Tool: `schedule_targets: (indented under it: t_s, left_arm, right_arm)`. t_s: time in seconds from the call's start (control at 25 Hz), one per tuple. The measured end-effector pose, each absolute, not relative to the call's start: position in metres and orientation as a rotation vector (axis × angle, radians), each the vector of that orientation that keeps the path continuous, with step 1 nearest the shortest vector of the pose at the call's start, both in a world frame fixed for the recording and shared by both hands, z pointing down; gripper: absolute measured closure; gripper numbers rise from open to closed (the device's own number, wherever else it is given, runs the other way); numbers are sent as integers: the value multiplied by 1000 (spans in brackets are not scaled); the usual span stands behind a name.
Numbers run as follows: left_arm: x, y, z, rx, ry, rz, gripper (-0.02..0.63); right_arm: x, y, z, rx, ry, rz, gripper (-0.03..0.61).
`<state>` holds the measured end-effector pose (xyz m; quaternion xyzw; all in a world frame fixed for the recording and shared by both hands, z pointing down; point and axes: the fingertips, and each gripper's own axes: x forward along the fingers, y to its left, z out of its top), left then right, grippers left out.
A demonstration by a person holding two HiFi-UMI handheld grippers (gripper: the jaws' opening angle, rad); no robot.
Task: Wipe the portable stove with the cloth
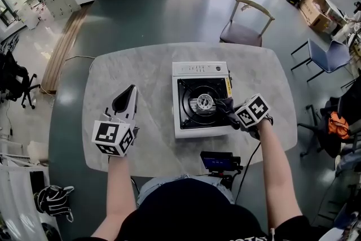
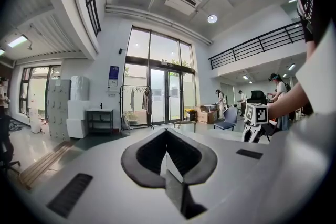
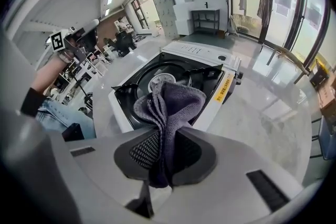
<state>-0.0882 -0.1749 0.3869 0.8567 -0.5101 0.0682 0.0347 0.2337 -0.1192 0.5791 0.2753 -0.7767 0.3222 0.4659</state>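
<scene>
The white portable stove (image 1: 181, 102) with a black top and a round burner (image 1: 204, 102) stands in the middle of the marble table (image 1: 146, 65). My right gripper (image 1: 228, 107) is shut on a grey cloth (image 3: 169, 105) and hovers over the stove's right front part. In the right gripper view the cloth bulges out of the jaws just above the black top (image 3: 137, 94) of the stove. My left gripper (image 1: 126, 100) rests over the table well left of the stove, its jaws shut with nothing between them (image 2: 167, 157).
A black device (image 1: 217, 161) sits at the table's near edge, in front of the stove. A wooden chair (image 1: 246, 24) stands behind the table and a blue chair (image 1: 328, 53) to the right. Boxes (image 1: 315, 8) lie at the far right.
</scene>
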Motion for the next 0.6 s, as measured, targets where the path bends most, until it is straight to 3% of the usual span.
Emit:
schedule_targets:
  t_s: [0.6]
  left_arm:
    - [-86,-169,381,2671,-1528,168,602]
  right_arm:
    - [261,-93,566,864,-1784,746,515]
